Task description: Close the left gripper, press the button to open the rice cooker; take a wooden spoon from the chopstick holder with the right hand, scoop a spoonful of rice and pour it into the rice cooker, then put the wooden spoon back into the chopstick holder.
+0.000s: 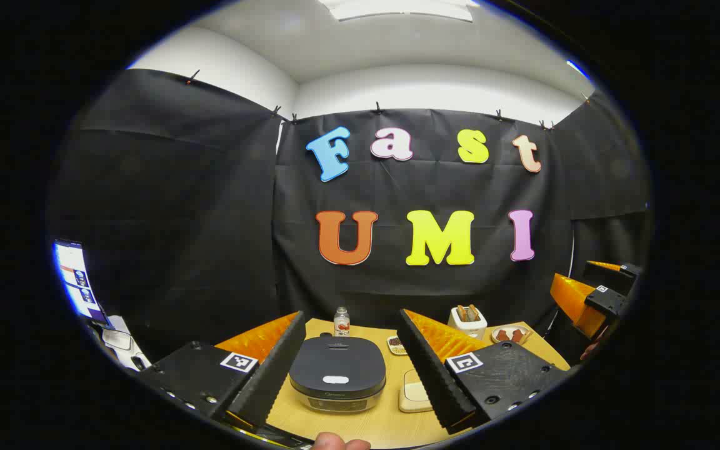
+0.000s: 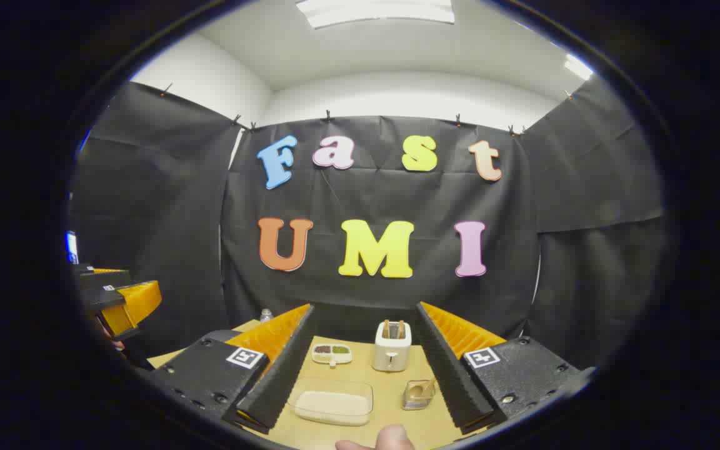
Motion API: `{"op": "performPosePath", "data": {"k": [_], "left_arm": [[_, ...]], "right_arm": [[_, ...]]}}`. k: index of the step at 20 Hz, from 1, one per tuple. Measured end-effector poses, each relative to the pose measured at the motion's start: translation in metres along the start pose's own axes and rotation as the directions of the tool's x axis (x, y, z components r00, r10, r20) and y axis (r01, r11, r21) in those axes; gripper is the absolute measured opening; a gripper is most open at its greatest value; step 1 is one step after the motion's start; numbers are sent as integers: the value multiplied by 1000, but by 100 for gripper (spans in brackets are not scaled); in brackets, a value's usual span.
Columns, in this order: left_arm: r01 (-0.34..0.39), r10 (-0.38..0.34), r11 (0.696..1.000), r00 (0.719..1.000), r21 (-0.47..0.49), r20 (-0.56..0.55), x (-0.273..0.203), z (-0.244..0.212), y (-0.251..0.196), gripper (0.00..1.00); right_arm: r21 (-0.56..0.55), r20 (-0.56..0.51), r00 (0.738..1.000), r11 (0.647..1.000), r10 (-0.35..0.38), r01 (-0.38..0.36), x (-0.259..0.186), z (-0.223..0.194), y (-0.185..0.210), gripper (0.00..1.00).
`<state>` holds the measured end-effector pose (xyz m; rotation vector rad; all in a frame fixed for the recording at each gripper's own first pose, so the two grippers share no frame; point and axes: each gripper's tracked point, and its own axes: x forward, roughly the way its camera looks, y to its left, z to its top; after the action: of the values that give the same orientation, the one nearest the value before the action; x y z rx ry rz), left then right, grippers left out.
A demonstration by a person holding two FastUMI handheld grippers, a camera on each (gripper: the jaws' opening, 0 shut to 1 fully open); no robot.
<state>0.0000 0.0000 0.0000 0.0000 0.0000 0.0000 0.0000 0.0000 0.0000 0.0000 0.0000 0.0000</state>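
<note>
I hold the left hand-held gripper (image 1: 350, 365) spread wide above the closed rice cooker (image 1: 337, 381) on the table (image 1: 372, 425). My right hand-held gripper (image 2: 363, 369), also spread, frames the rice tray (image 2: 334, 403) and chopstick holder (image 2: 418, 395).

Both cams sit up above the near edge of the table (image 1: 360, 425), tilted slightly down toward the back wall. The left gripper view looks between its fingers straight at the rice cooker (image 1: 337, 374); the right gripper view sits further right, centred on the toaster (image 2: 392, 345). Both catch the toaster and the rice tray (image 2: 334, 401), plus each other's gripper at the edge.
</note>
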Motion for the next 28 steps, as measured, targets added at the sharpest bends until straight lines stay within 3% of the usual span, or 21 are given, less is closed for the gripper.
{"op": "performPosePath", "data": {"k": [17,28], "left_arm": [[-1,1,1000,1000,16,8,1,0,7,94],[25,-25,1000,998,12,-63,13,-19,2,94]], "right_arm": [[17,-27,1000,1000,-4,4,2,-2,-1,100],[8,-70,997,1000,-10,10,14,-17,-8,97]]}}
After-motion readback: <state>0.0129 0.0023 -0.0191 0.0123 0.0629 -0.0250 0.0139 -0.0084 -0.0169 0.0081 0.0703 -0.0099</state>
